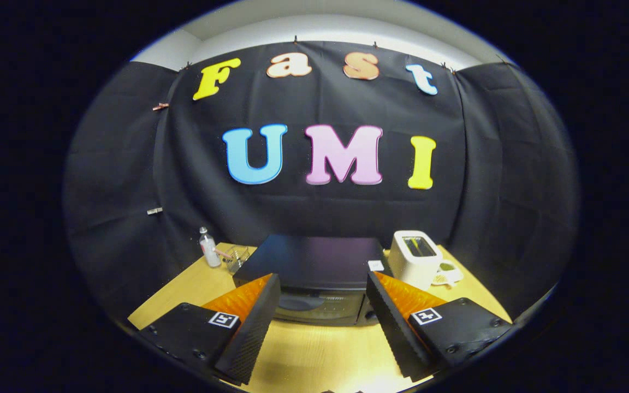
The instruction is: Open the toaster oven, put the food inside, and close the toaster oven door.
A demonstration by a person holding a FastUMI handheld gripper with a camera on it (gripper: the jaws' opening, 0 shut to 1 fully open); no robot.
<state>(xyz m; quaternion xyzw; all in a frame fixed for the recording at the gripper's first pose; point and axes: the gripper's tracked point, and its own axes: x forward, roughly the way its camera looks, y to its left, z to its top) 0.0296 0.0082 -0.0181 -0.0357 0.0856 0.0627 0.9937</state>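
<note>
The black box-shaped toaster oven (314, 273) sits low in the frame's centre, dead ahead beyond the gripper (320, 305), its long axis crosswise. The fingers stand wide apart, holding nothing, its closed glass door (314, 307) showing between them

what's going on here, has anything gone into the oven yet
Nothing has started on the oven yet. The hand-held gripper hangs open above the wooden table, its fingers spread and holding nothing. The black toaster oven sits just ahead of them with its door apparently shut. Beside it stand a white toaster on one side and a small bottle with a wire basket on the other.
</note>
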